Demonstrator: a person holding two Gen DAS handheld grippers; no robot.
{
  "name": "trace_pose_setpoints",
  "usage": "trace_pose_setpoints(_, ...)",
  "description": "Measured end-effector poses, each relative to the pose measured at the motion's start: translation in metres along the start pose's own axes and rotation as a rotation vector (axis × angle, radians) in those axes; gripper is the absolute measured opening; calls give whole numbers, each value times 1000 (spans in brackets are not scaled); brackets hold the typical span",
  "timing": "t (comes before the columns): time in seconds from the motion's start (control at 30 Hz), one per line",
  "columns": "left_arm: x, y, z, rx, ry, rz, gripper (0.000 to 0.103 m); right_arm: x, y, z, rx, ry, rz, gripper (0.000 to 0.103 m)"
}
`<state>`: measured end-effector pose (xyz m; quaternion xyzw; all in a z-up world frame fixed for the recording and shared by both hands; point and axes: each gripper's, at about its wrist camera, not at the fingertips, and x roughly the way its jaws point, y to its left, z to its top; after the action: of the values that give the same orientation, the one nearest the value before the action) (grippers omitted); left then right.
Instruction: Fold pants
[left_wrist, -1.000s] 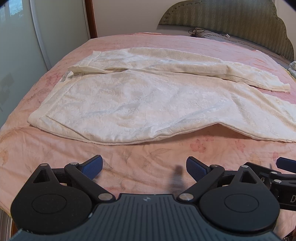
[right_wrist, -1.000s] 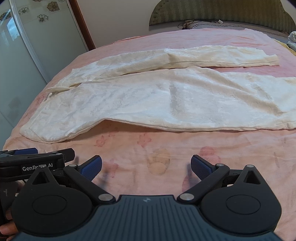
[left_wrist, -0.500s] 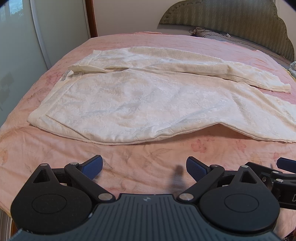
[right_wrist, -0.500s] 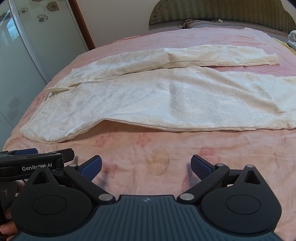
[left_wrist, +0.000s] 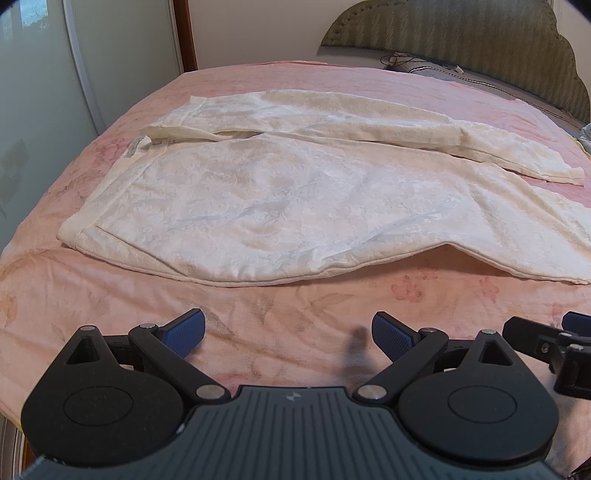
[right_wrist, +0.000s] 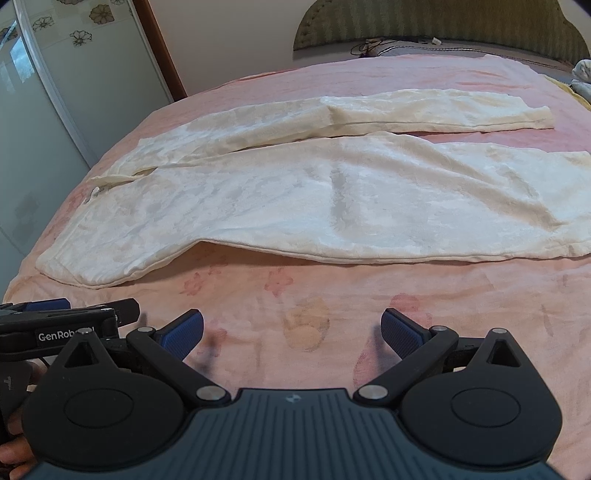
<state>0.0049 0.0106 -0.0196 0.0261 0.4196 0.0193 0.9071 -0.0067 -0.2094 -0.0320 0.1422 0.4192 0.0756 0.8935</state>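
Hovering side by side, left claw (left_wrist: 288, 334) and right claw (right_wrist: 291, 332) gape before pants (left_wrist: 295, 199).

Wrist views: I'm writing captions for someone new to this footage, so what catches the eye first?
The cream pants spread flat across the pink bedspread, waistband to the left, both legs running right. Nearer the camera, the right gripper and left gripper hang open over bare bedspread, short of the fabric. A green headboard closes the far end.
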Motion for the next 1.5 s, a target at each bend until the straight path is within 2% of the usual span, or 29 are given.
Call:
trace_pose_setpoints(0.13,1,1,1,6,4,-2,99,1,-5,1,10,7,10,103)
trace_pose_setpoints(0.23,-3,3,6,15,-17,-14,98,-5,-6,7,19,-18,51,103)
trace_pose_setpoints(0.37,-10,9,20,43,-77,-14,98,-24,-8,33,-22,-153,193,103)
trace_pose_setpoints(0.43,-10,14,31,53,-100,5,99,-28,-5,48,-105,-244,274,103)
trace_pose_setpoints(0.5,-5,19,44,65,-121,31,99,-23,6,67,-209,-291,314,103)
trace_pose_setpoints(0.67,19,36,71,70,-106,79,99,19,43,127,-417,-199,351,103)
trace_pose_setpoints(0.77,34,49,85,82,-102,99,99,49,61,164,-497,-197,397,103)
trace_pose_setpoints(0.93,58,69,113,79,-94,142,99,124,84,235,-555,-120,404,103)
trace_pose_setpoints(1.07,75,84,134,43,-68,133,99,202,86,287,-504,-39,357,102)
trace_pose_setpoints(1.17,88,91,146,37,-44,130,99,259,79,319,-387,45,383,102)
trace_pose_setpoints(1.23,99,93,153,43,-27,132,99,289,77,332,-331,86,415,94)
trace_pose_setpoints(1.3,108,96,160,43,-13,135,99,311,79,337,-309,121,441,79)
trace_pose_setpoints(1.43,126,102,179,22,7,119,99,346,92,340,-349,199,466,64)
trace_pose_setpoints(1.47,130,104,184,8,10,112,99,350,94,339,-364,202,483,57)
trace_pose_setpoints(1.5,134,107,190,-8,12,101,99,350,98,339,-393,205,521,42)
